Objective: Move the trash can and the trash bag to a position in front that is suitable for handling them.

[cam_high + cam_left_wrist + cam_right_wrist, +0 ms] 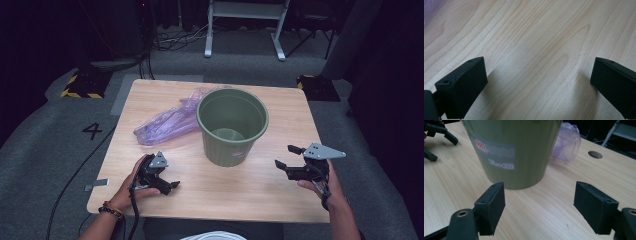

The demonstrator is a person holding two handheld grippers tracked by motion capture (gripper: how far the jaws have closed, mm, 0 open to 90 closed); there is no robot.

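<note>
Two grippers sit spread wide with nothing between their jaws — the left gripper [168, 185] low over the table [250, 195], the right gripper [288, 156] raised and aimed at the green bucket [232, 126]. The bucket stands upright mid-table, a crumpled purple plastic bag [167, 122] touching its far left side.

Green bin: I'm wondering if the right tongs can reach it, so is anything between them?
Nothing visible. In the right gripper view, bare table lies between the open right tongs and the green bin. The purple bag lies on the bin's far side.
</note>
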